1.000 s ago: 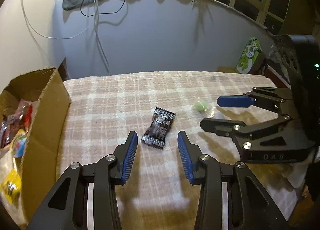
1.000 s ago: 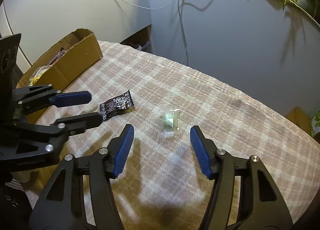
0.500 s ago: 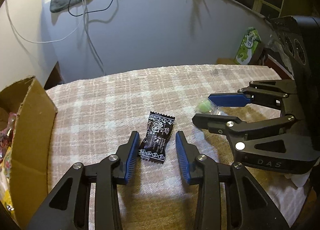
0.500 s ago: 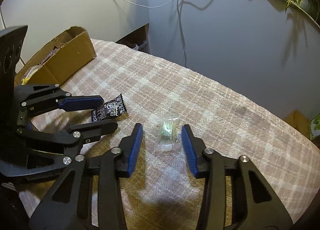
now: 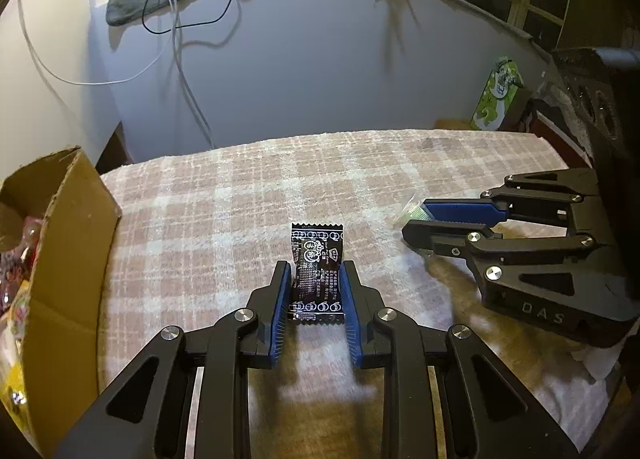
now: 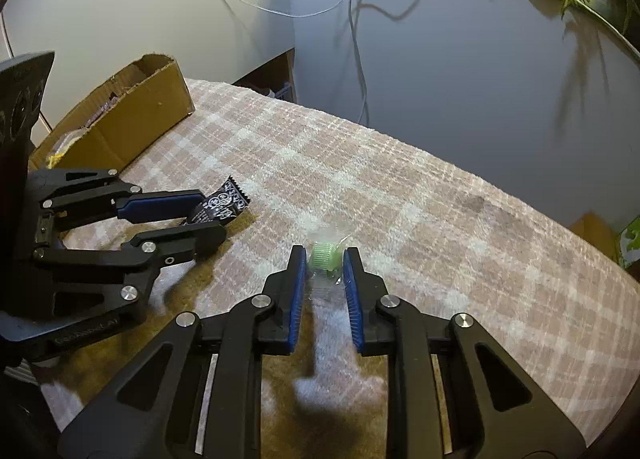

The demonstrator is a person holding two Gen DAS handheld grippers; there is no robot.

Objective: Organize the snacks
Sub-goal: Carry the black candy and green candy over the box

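Main risk: the slick black snack wrapper point(image 5: 316, 271) could buckle or squirt out from the pads of the left gripper point(image 5: 314, 279), whose jaws are closing narrow around its lower half, since it lies flat on the plaid cloth point(image 5: 224, 219) and only its edges get caught. The right gripper point(image 6: 325, 267) is clamped on the green candy in clear wrap point(image 6: 326, 257); crinkly film could slip on lifting. Wrapper sits between the left pads, top sticking out toward 12 o'clock. Candy sits at the right fingertips. Cardboard box point(image 5: 72, 227) with snacks lies at 9 o'clock of the left gripper.
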